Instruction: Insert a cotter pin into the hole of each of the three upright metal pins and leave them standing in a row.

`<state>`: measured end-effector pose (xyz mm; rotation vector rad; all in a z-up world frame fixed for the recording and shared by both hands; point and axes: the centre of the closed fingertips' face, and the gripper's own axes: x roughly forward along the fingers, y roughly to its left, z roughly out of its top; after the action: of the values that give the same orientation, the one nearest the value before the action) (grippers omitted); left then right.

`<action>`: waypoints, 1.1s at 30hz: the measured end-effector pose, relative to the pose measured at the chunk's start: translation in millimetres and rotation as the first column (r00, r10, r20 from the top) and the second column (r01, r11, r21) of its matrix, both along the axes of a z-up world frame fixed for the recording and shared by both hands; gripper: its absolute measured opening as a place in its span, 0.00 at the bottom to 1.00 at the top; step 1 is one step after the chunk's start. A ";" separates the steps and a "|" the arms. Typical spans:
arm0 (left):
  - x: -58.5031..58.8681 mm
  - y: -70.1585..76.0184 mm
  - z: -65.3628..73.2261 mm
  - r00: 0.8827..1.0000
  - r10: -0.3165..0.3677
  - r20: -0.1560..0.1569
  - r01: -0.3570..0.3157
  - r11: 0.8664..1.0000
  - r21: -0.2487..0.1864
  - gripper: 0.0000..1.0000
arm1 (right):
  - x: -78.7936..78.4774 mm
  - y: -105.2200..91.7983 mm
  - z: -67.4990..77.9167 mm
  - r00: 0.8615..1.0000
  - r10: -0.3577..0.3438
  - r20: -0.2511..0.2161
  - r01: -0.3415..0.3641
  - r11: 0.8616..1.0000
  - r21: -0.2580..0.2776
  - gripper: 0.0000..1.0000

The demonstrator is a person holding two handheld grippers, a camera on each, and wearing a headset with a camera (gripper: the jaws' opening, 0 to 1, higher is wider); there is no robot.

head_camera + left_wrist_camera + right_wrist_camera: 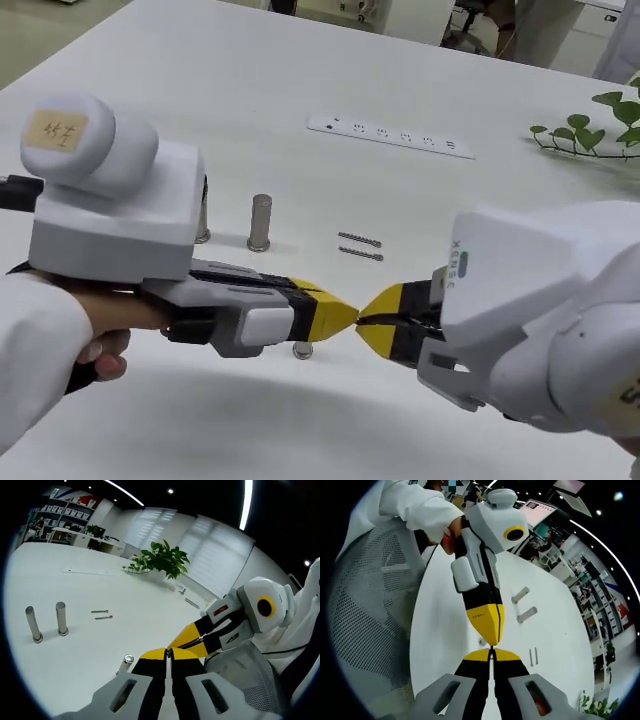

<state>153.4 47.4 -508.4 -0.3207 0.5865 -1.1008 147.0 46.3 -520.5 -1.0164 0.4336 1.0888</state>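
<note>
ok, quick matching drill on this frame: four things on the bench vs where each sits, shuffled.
1. cotter pins
2. power strip
3. plant
4. nearest metal pin

A. flat at the far side of the table
B. lying side by side, right of an upright metal pin
C. under the meeting tips of the left gripper and right gripper
D. green, at the table's right edge

Pairs: 1-B, 2-A, 3-D, 4-C

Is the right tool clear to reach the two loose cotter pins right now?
Probably yes: the cotter pins lie on bare table just beyond the right tool, nothing between them, though its jaws look shut.
</note>
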 end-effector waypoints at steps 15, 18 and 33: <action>-0.9 2.1 0.7 1.000 -0.009 0.024 0.008 1.000 0.013 0.00 | -1.8 2.4 0.4 1.000 0.007 -0.004 -0.007 1.000 0.009 0.00; -0.9 2.4 1.0 1.000 -0.008 0.027 0.008 1.000 0.014 0.00 | -1.6 2.8 0.7 1.000 0.010 0.000 -0.010 1.000 0.009 0.00; -1.9 7.2 3.1 0.996 -0.031 0.081 0.028 0.999 0.035 0.00 | 2.5 -1.3 1.2 0.998 -0.046 -0.047 0.049 0.996 0.072 0.15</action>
<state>151.5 54.6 -505.3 -0.2369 0.5382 -1.1261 149.5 45.0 -519.3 -0.9138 0.4492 1.0790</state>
